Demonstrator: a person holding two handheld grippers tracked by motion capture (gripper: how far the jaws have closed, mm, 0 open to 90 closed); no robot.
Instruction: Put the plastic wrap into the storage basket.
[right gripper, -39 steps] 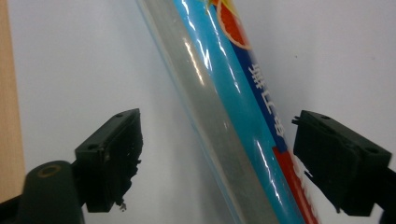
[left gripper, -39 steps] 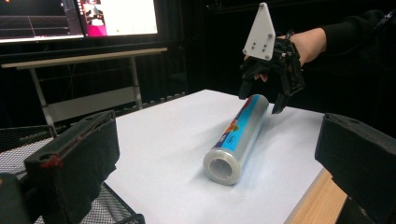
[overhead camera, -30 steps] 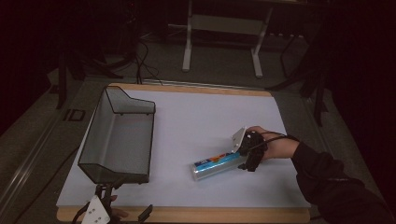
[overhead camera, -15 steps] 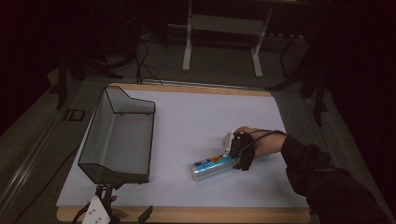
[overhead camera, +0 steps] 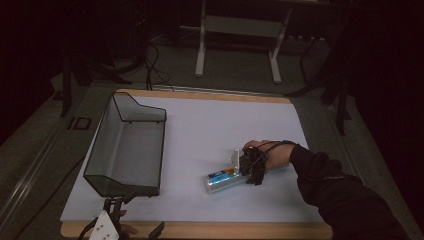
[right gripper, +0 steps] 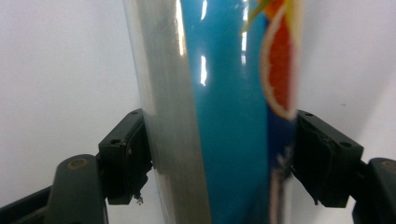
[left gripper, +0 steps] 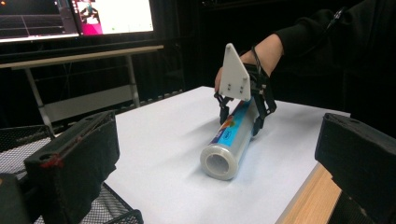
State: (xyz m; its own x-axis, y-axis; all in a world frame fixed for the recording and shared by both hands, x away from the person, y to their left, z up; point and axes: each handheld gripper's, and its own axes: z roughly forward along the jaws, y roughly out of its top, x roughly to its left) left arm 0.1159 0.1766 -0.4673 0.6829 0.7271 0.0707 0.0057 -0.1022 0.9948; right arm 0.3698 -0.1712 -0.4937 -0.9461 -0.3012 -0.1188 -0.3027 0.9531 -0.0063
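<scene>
A roll of clear film (overhead camera: 222, 179) with a blue and orange label lies on its side on the white table top (overhead camera: 210, 130), right of the middle. My right gripper (overhead camera: 248, 172) is down over its right end. Its jaws have just been closing, and in the right gripper view both pads (right gripper: 128, 154) press against the sides of the roll (right gripper: 219, 93). The left gripper view shows the roll (left gripper: 229, 140) end-on with the right gripper (left gripper: 240, 122) straddling its far end. My left gripper (overhead camera: 117, 201) sits at the table's front left edge, open, its fingers (left gripper: 74, 158) wide apart with nothing between them.
A black wire-mesh basket (overhead camera: 125, 150) stands along the left side of the table, just beyond my left gripper. The wooden table edge (overhead camera: 225, 231) runs along the front. Screens and a stand's metal legs (overhead camera: 237, 45) lie beyond the far edge.
The right hand has come down and to the left onto the roll's right end, and its jaws have narrowed around the roll. The left gripper, the basket and the roll have stayed put.
</scene>
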